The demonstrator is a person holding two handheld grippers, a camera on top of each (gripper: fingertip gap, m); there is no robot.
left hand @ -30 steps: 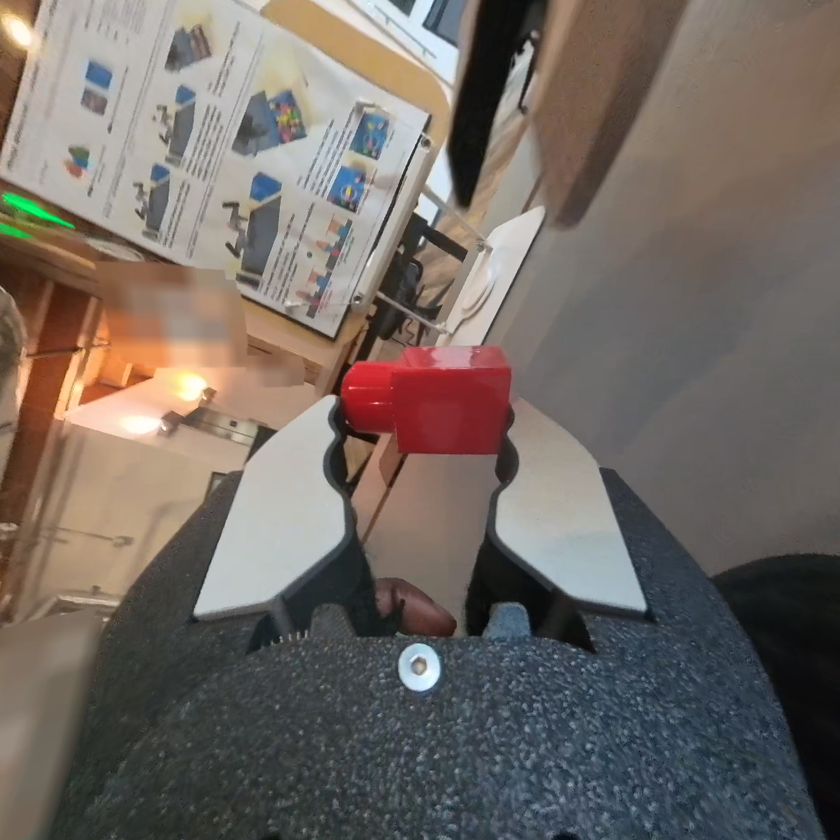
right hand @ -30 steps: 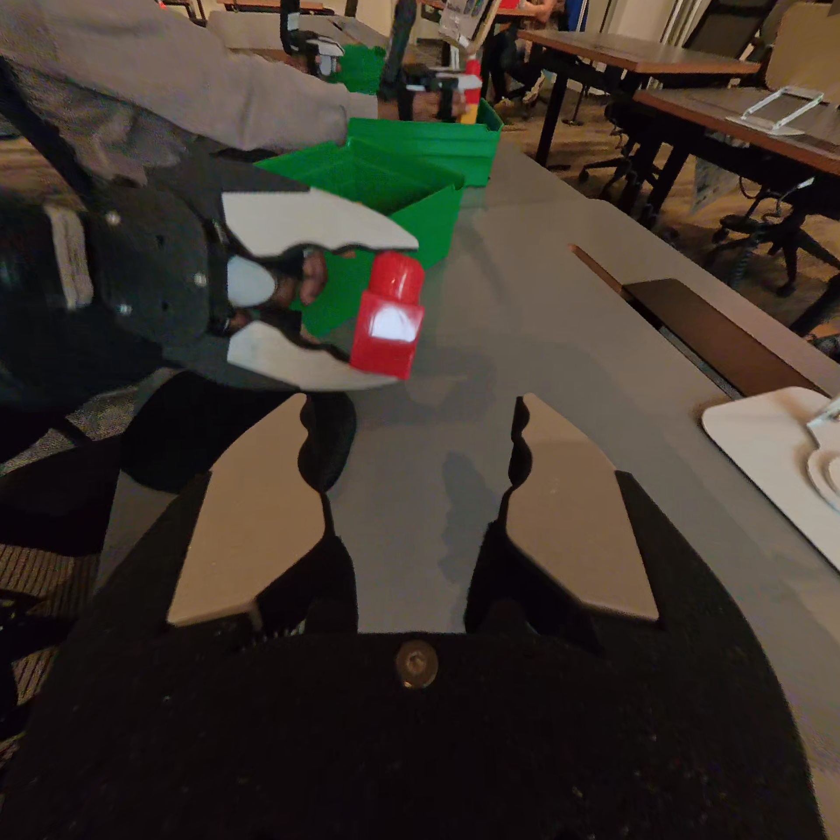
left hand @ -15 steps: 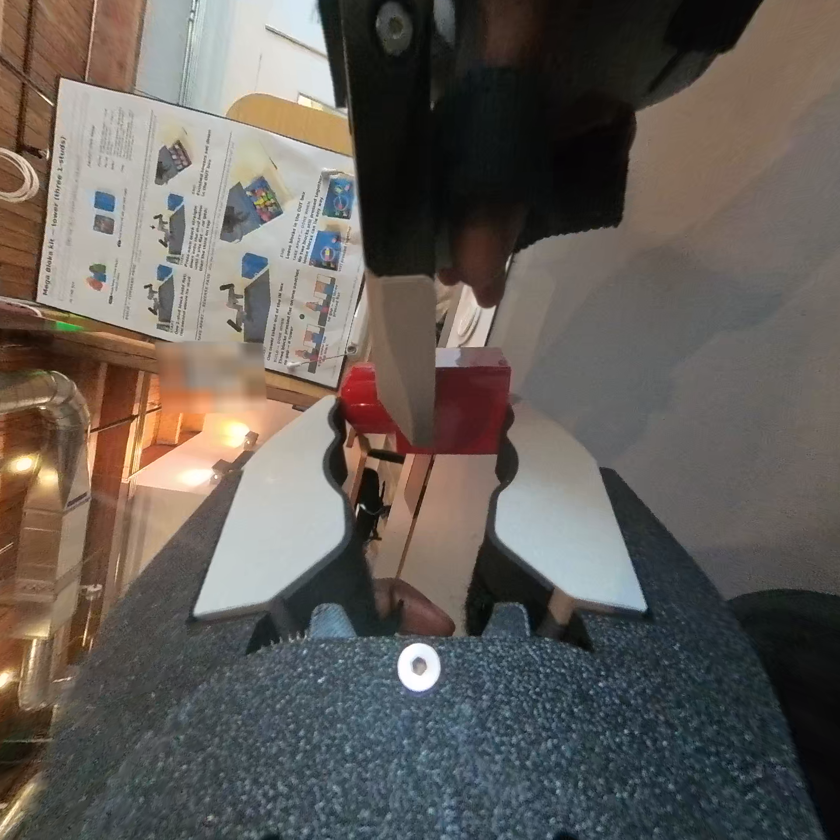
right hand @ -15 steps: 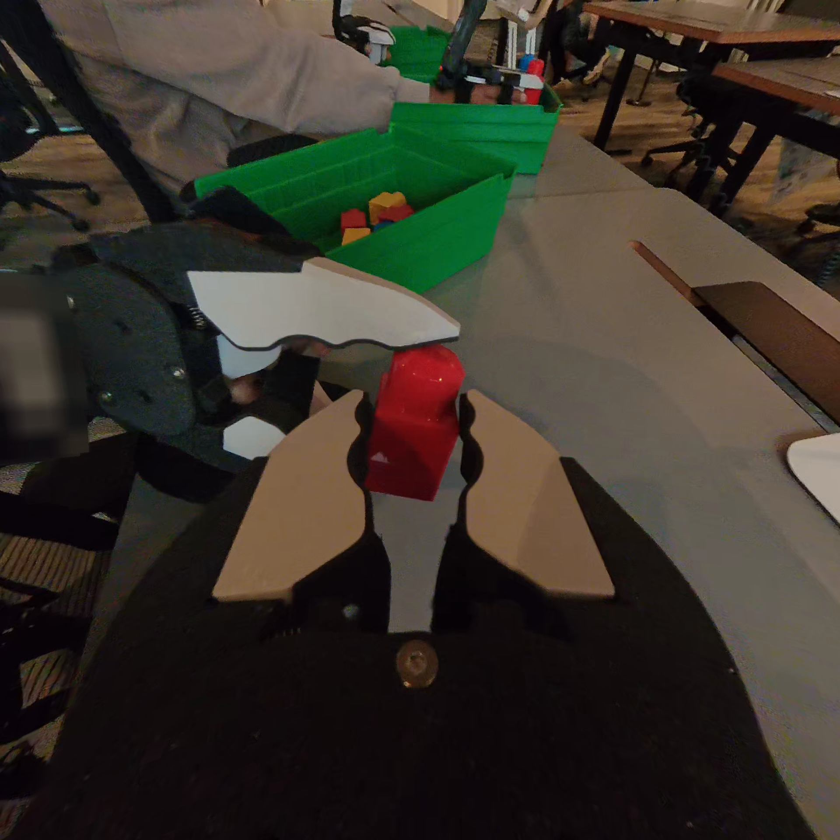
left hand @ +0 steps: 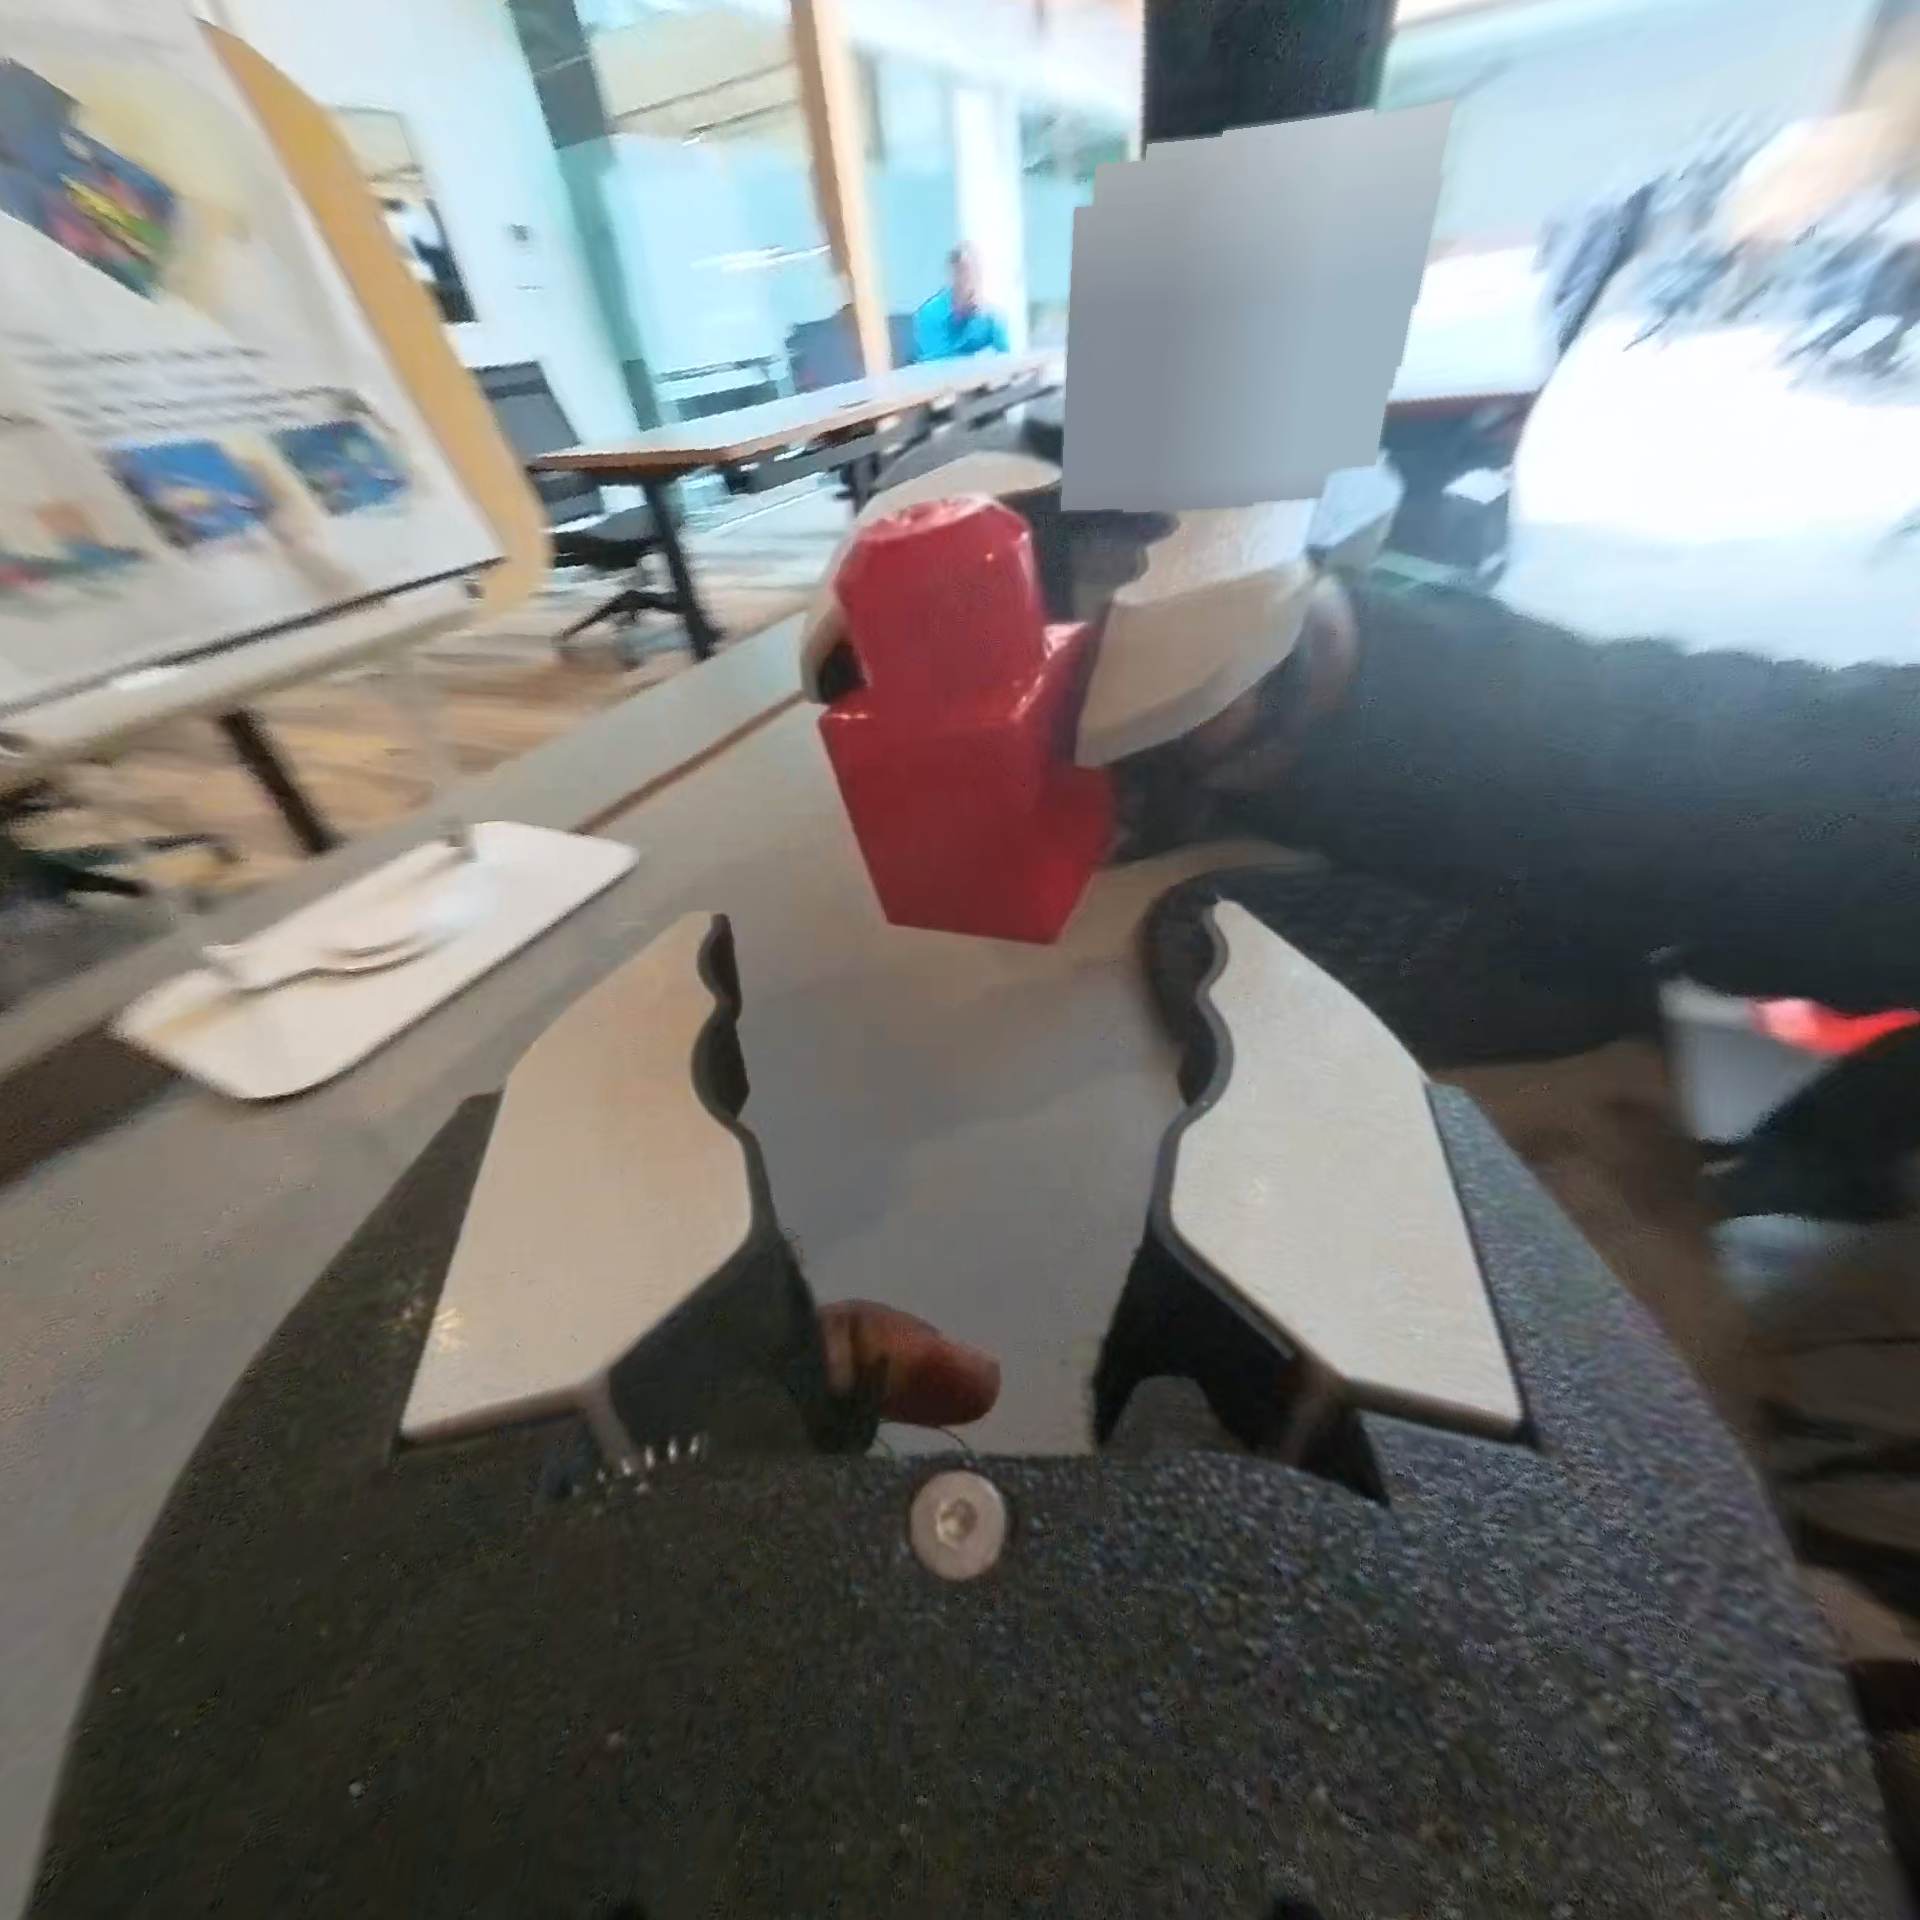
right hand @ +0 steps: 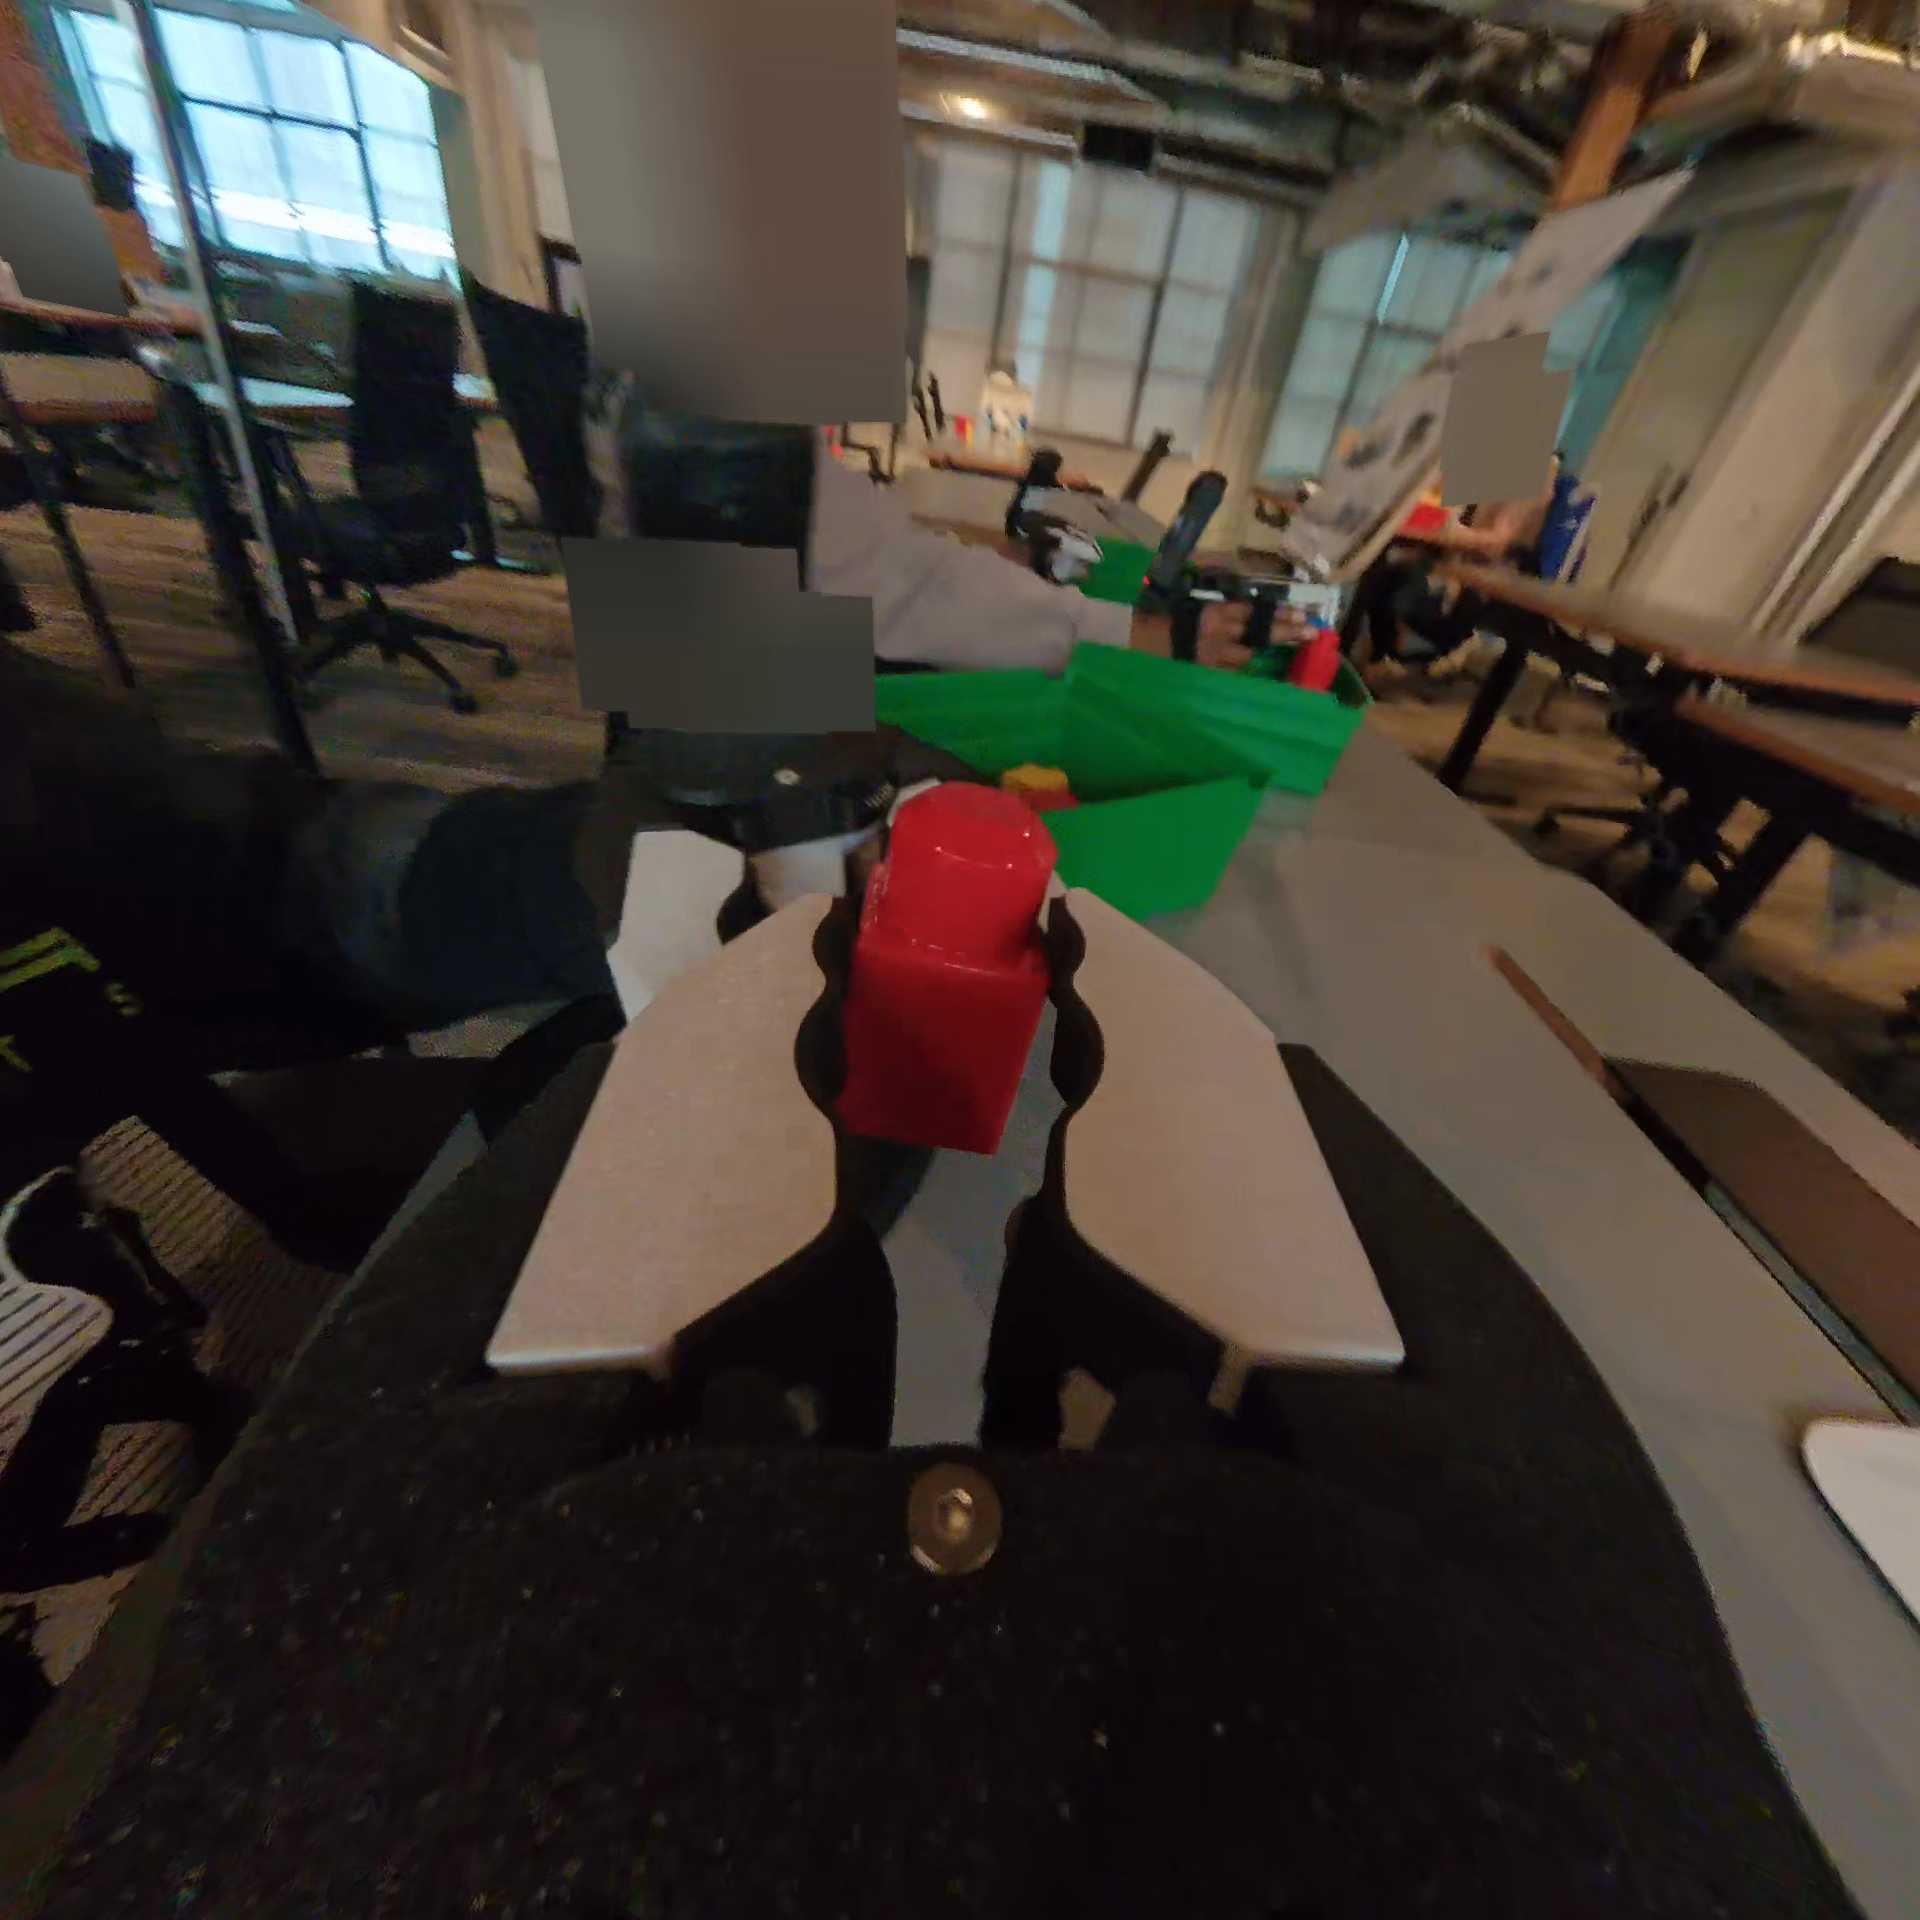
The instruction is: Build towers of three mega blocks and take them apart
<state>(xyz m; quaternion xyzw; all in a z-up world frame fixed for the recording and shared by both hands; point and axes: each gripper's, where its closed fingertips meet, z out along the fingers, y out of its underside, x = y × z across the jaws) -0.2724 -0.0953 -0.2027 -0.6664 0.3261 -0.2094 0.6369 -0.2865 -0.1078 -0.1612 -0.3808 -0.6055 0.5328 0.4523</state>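
One red mega block (right hand: 940, 997) with a single stud sits upright between the fingers of my right gripper (right hand: 945, 912), which is shut on its sides and holds it above the grey table (right hand: 1351, 987). In the left wrist view the same red block (left hand: 956, 758) hangs in front of my left gripper (left hand: 961, 916), held by the right gripper's pale fingers (left hand: 1195, 634). My left gripper is open and empty, just short of the block. One of its pale fingers (right hand: 665, 914) shows behind the block in the right wrist view.
A green bin (right hand: 1153, 842) with several loose blocks (right hand: 1029, 779) stands behind the block, and a second green bin (right hand: 1226, 696) is farther back where another person works. A white stand base (left hand: 364, 956) and a poster board (left hand: 208, 416) are at the left.
My right gripper closed on the red block and took it. My left gripper opened, let the block go and drew back from it. Both views swung round.
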